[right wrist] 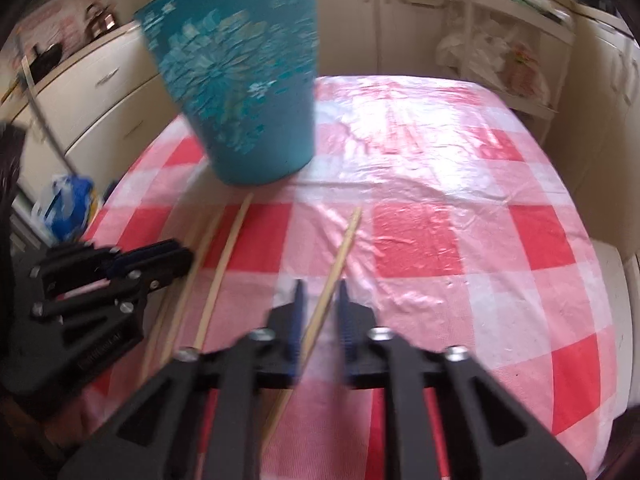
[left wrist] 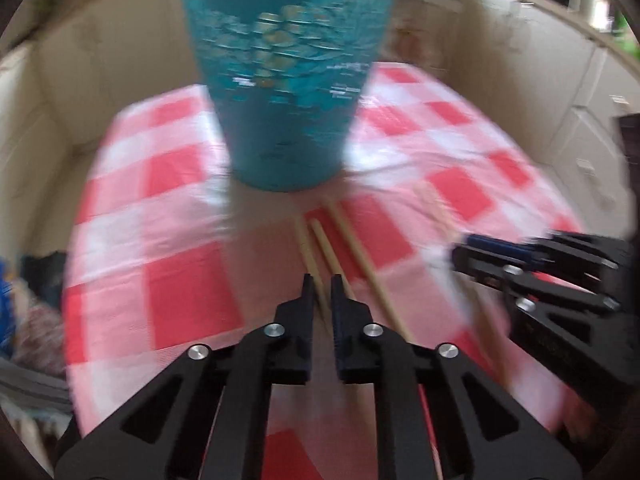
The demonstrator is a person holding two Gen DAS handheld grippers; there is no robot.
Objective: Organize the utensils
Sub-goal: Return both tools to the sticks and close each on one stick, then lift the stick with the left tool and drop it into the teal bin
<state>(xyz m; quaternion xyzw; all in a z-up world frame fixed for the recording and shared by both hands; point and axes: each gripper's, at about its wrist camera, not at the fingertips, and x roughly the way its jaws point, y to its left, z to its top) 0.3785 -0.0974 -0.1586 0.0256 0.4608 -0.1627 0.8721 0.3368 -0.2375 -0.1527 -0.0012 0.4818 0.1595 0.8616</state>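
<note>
1. My left gripper [left wrist: 322, 280] is low over the table, with its two fingers a little apart. Two chopsticks [left wrist: 316, 256] lie between them. I cannot tell if the fingers press on the sticks yet, because the picture is blurry.
2. My right gripper [right wrist: 320, 286] is also low, with its fingers apart around one single chopstick [right wrist: 338, 258]. There is a gap on each side, so I think it is not squeezing yet.
3. I hold both tools flat and low because the sticks lie flat on the checked cloth [right wrist: 420, 240].
4. One more long chopstick [left wrist: 364, 256] lies just beside my left fingers.
5. All the sticks point away from me, toward the cup.
6. Farther off stands the tall blue cup [left wrist: 286, 80], upright on the cloth. I think the sticks go in there, standing up.
7. The cup is near the stick tips, so the trip looks short.
</note>
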